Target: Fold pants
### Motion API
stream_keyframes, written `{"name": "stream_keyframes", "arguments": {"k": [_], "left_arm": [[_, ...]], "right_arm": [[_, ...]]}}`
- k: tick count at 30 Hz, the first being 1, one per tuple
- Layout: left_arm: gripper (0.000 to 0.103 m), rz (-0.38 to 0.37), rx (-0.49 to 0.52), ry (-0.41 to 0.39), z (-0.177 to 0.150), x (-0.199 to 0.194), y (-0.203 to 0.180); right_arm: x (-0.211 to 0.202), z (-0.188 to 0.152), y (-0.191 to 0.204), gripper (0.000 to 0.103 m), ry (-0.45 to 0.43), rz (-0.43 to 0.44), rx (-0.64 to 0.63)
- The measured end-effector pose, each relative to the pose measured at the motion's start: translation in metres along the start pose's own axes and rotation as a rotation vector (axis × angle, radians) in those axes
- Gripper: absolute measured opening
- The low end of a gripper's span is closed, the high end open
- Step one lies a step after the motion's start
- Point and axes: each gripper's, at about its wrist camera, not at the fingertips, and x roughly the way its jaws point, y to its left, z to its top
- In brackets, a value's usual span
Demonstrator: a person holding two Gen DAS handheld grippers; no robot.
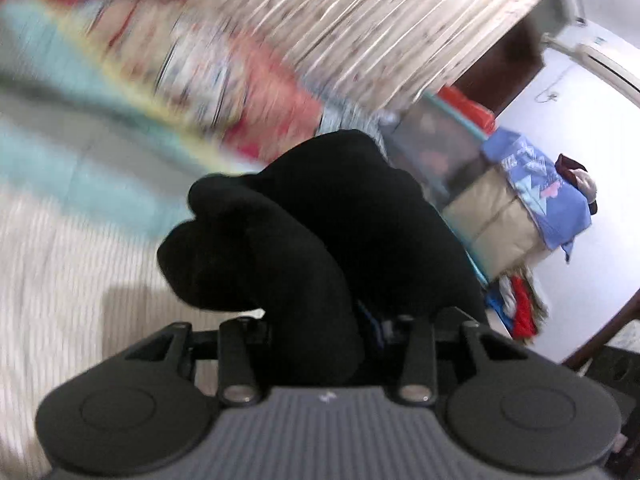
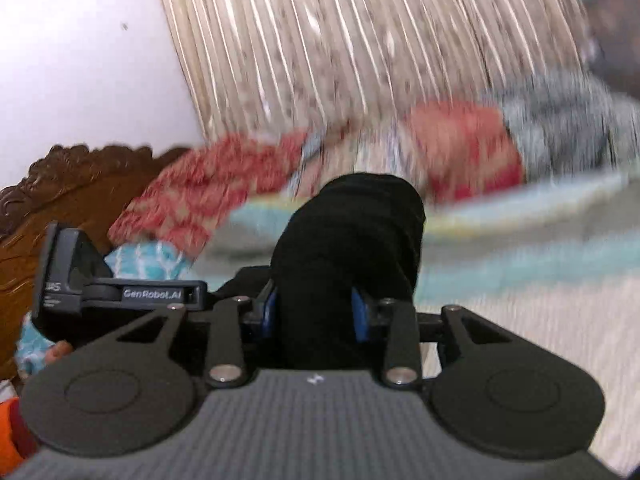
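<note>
Stretching across both wrist views is a bed covered in pale ribbed cloth, blurred by motion. Behind it hangs a pleated beige curtain with small speckles. A jumble of red, teal and yellow patterned bedding lies along the far side of the bed. In the right wrist view a carved brown wooden headboard stands at the left edge. In the left wrist view, a stack of boxes draped with a blue cloth sits at the right by a white wall.

The black pants are bunched up and lifted off the bed, filling the middle of each view. The left gripper is pinching a thick fold of the black fabric, which hides its fingertips. The right gripper is also clamped on a bundle of the pants, its blue finger pads pressed against either side of the cloth.
</note>
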Motion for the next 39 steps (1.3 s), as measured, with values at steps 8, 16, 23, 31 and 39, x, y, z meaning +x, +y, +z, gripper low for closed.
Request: {"name": "stream_keyframes", "arguments": {"k": [8, 16, 23, 31, 39], "left_arm": [[0.037, 0.184, 0.076, 0.005, 0.047, 0.126, 0.035], [0.051, 0.351, 0.02, 0.105, 0.01, 0.178, 0.089], [0.048, 0.303, -0.008, -0.009, 0.009, 0.086, 0.06], [0.05, 0.271, 0.051, -0.003, -0.037, -0.009, 0.014], [0.05, 0.259, 0.206, -0.072, -0.042, -0.133, -0.042]], "right_arm": [[0.106, 0.013, -0.082, 0.039, -0.031, -0.084, -0.017], [0.159, -0.035, -0.123, 0.051, 0.157, -0.318, 0.049], [0.052, -0.024, -0.104, 0.051, 0.028, -0.311, 0.133], [-0.047, -0.065, -0.089, 0.054, 0.033, -0.358, 0.159], [-0.096, -0.085, -0.071, 0.054, -0.072, -0.511, 0.23]]}}
